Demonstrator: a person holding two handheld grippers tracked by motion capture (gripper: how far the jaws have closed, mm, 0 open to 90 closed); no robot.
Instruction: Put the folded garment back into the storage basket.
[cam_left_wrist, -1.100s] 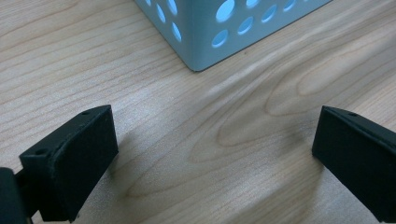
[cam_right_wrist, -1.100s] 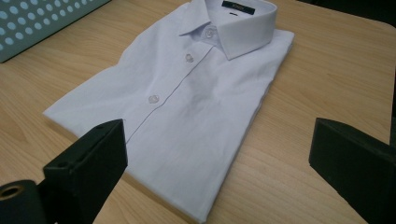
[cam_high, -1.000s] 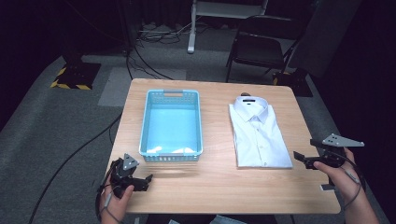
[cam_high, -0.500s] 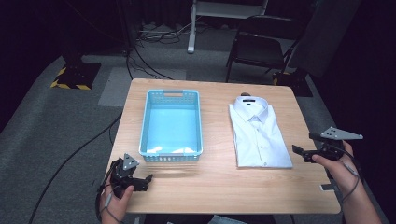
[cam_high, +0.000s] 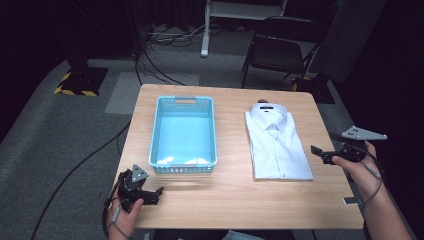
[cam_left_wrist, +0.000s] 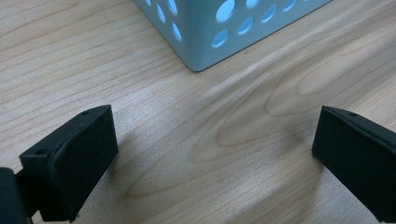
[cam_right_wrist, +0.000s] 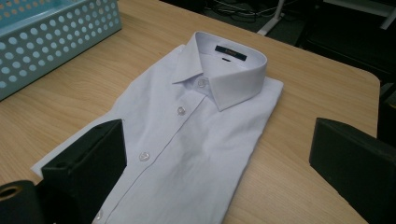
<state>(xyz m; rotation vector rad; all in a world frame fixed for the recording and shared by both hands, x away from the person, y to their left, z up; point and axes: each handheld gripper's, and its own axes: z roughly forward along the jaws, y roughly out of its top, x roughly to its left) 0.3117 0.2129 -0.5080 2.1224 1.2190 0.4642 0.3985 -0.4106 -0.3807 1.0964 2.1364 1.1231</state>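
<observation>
**Desk:** Dark studio floor, cables and a folding chair (cam_high: 274, 55) behind a pale wooden tabletop (cam_high: 230, 200). What's laid out on it?

**Operator:** Two things, side by side and apart. I see a light-blue perforated basket (cam_high: 184, 102) on the left half, nothing in it as far as I can tell, and a folded white shirt (cam_high: 276, 142) on the right half, collar at the far end, buttons up. I read that as a ready layout: the shirt squared and flat so it can be lifted whole, the basket set alongside as the likely place for it.

**Desk:** And your grippers?

**Operator:** My right gripper (cam_high: 320, 151) hangs just off the right edge of the tabletop, level with the shirt's near half and aimed at it. Its fingers (cam_right_wrist: 88, 161) stand wide apart and hold nothing; in the right gripper view the shirt (cam_right_wrist: 187, 140) lies between and beyond them, untouched. My left gripper (cam_high: 154, 192) sits low at the near left corner, close to the basket's near end. Its fingers (cam_left_wrist: 74, 156) are also spread wide, over bare wood, with the basket's corner (cam_left_wrist: 205, 32) just ahead, not touching.

**Desk:** Your read?

**Operator:** Right hand is lined up for the shirt; left waits in reserve.
</observation>
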